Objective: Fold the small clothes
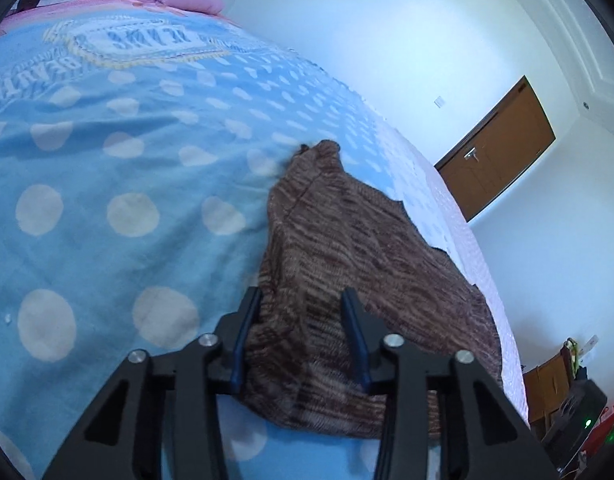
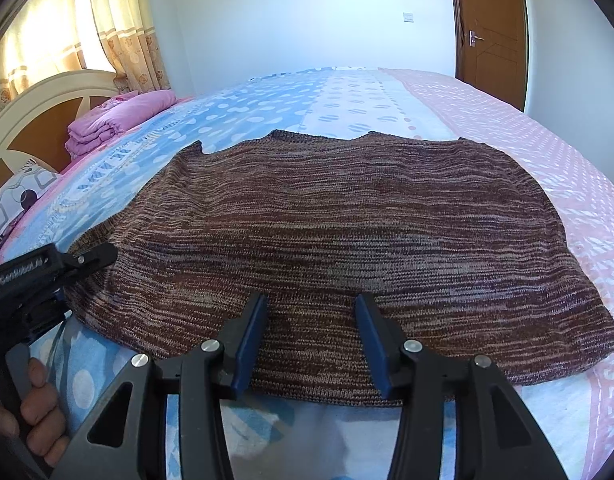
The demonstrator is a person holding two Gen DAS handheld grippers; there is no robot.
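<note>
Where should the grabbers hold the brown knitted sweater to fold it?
Best by its near edge, coming from the front, I think. The brown knitted sweater lies flat on the bed with that edge nearest both grippers. The right gripper and left gripper each have that edge between their fingers, gaps still showing, so pinching there should let them lift it toward the far side.

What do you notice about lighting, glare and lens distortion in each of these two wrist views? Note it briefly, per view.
Left wrist view: strong fisheye bend, the bedspread bulges, the white wall looks washed out, the knitted garment stays sharp. Right wrist view: sunlight blows out the curtain at upper left, the door frame curves, and the garment's knit texture is crisp.
</note>
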